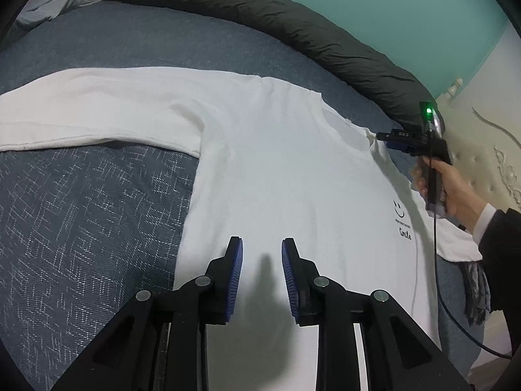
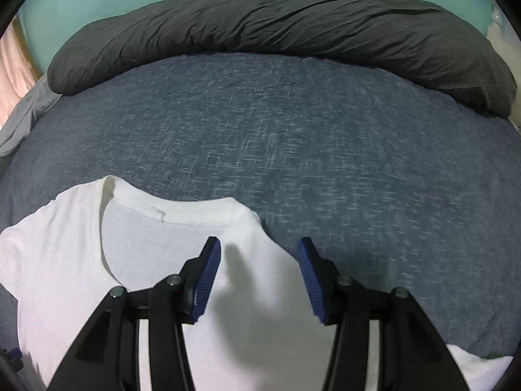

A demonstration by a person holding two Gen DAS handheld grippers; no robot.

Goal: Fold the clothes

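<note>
A white T-shirt (image 1: 276,169) lies spread flat on the blue bed cover, with one sleeve (image 1: 97,114) stretched out to the left and a small smile print (image 1: 402,218) on the chest. My left gripper (image 1: 262,247) is open and empty, hovering over the shirt's body. My right gripper (image 2: 259,247) is open and empty above the shoulder, just right of the collar (image 2: 182,210). It also shows in the left wrist view (image 1: 384,137), held by a hand at the collar edge.
The blue patterned bed cover (image 2: 293,137) surrounds the shirt. A long dark grey rolled duvet (image 2: 276,29) lies along the far side against a teal wall. A white padded headboard (image 1: 488,150) is at the right. A grey cloth (image 1: 49,0) lies at the far left.
</note>
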